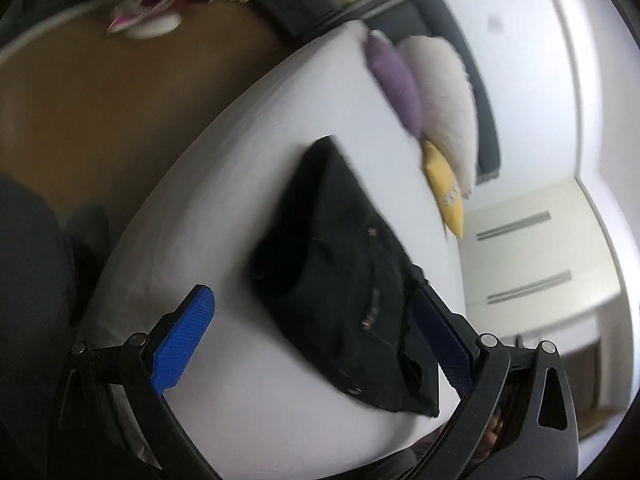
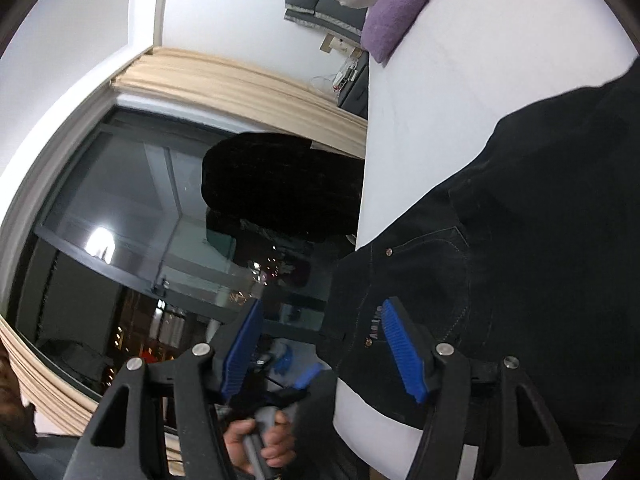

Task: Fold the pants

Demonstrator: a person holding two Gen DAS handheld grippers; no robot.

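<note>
- The left hand-held gripper [image 1: 316,340] is hanging over the near edge of the bed [image 1: 224,216] with its blue pads spread wide and nothing clamped between them; the black pants [image 1: 340,264] are lying folded just beyond and partly between the fingertips.
- The right hand-held gripper [image 2: 324,348] is standing part open and gripping no cloth, its right pad hovering in front of the waistband near the pocket rivets while its left pad is hanging off the bed's edge.
- A hand [image 2: 260,440] is showing below, gripping the other tool's handle.
- Judgement: the fold is looking near finished; doing the step well is meaning pulling both tools clear without snagging the top layer, then checking the edges are lining up.
- Farther off, the purple cushion [image 1: 394,80] and white pillow [image 1: 440,100] are lying well apart from the pants.
</note>
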